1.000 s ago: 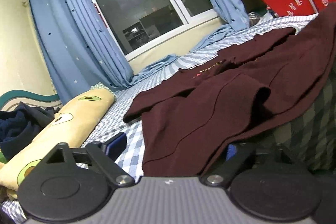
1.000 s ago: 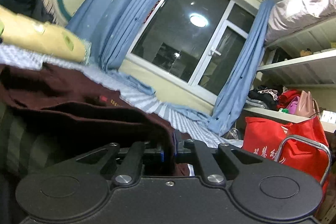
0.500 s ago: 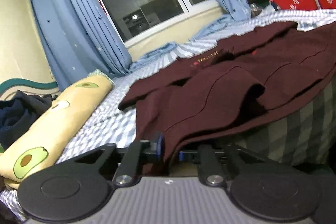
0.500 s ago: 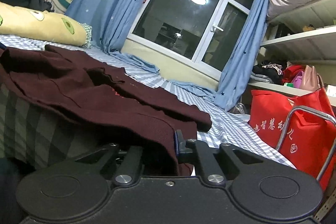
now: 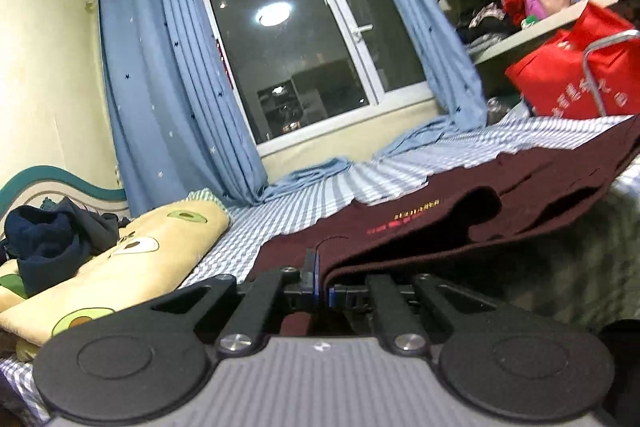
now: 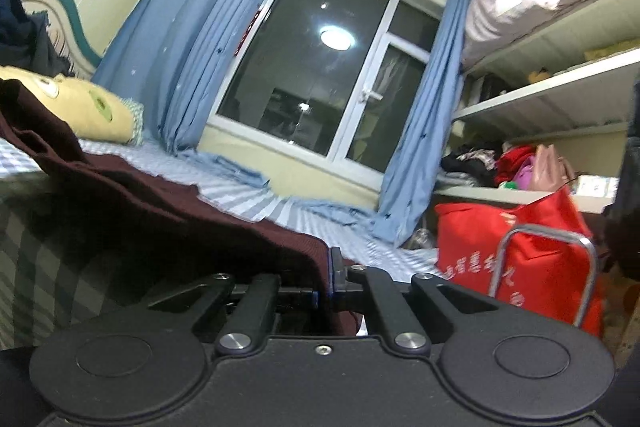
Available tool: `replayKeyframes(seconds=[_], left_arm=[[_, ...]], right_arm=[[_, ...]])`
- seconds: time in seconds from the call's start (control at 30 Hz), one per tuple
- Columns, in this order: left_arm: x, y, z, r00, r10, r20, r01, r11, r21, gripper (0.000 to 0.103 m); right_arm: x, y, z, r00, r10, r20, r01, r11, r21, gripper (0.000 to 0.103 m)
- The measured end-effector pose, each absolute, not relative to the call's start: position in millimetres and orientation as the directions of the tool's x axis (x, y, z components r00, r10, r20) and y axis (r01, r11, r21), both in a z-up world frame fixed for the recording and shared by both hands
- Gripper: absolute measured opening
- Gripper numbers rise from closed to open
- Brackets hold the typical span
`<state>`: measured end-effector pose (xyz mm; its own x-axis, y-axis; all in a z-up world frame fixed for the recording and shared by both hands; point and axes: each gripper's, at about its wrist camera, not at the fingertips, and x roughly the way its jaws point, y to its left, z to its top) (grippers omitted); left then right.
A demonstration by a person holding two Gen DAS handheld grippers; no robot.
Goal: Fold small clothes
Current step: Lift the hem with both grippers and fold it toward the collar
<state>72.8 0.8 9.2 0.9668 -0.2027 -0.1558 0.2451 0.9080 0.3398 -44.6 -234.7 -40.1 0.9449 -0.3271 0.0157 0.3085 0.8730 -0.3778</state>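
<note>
A dark maroon garment [image 5: 460, 215] with small gold and red lettering is stretched between both grippers, lifted above the blue checked bed sheet [image 5: 320, 199]. My left gripper [image 5: 322, 283] is shut on its near left edge. My right gripper [image 6: 329, 281] is shut on its near right edge, and the maroon garment [image 6: 160, 203] runs off to the left there. The cloth hangs in folds, and its underside is in shadow.
A yellow avocado-print pillow [image 5: 132, 267] and a dark blue clothes pile [image 5: 52, 247] lie at the left by the headboard. Blue curtains [image 5: 168, 99] frame a dark window. A red bag [image 6: 516, 251] with a metal frame and shelves stand at the right.
My left gripper was open a second ago and has shut on the garment's edge. Both grippers have lifted the cloth off the bed and the views tilted up.
</note>
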Motion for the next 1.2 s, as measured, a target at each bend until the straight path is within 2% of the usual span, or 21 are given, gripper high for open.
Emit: replayKeyframes(seconds=[0.33, 0.53, 0.77, 0.93, 1.03, 1.2], left_arm=[[8.5, 18.7, 25.6, 0.968, -0.223, -0.115, 0.244, 0.943, 0.228, 0.003], [11.7, 18.2, 41.7, 0.967, -0.230, -0.108, 0.247, 0.952, 0.182, 0.003], [45.5, 13.6, 76.7, 0.968, -0.236, -0.082, 0.246, 0.958, 0.149, 0.003], [87.0, 2.4, 102.9, 0.964, -0.252, -0.080, 0.261, 0.954, 0.148, 0.003], [123.8, -3.4, 117.1, 0.958, -0.265, -0.110, 0.278, 0.952, 0.128, 0.003], [193.7, -16.9, 124.4, 0.950, -0.273, -0.152, 0.296, 0.942, 0.156, 0.003]], right_arm=[[-127.8, -228.9, -31.8, 0.950, -0.311, 0.028, 0.292, 0.854, -0.429, 0.003], [-121.7, -235.5, -12.7, 0.956, -0.288, 0.059, 0.287, 0.866, -0.409, 0.003], [-89.7, -242.8, 18.5, 0.951, -0.278, 0.134, 0.309, 0.864, -0.398, 0.003], [-49.4, -254.0, 43.9, 0.954, -0.257, 0.156, 0.301, 0.840, -0.452, 0.003], [-16.6, -265.1, 60.3, 0.960, -0.241, 0.143, 0.280, 0.837, -0.470, 0.003], [50.3, -288.0, 87.1, 0.979, -0.196, 0.057, 0.200, 0.866, -0.458, 0.003]])
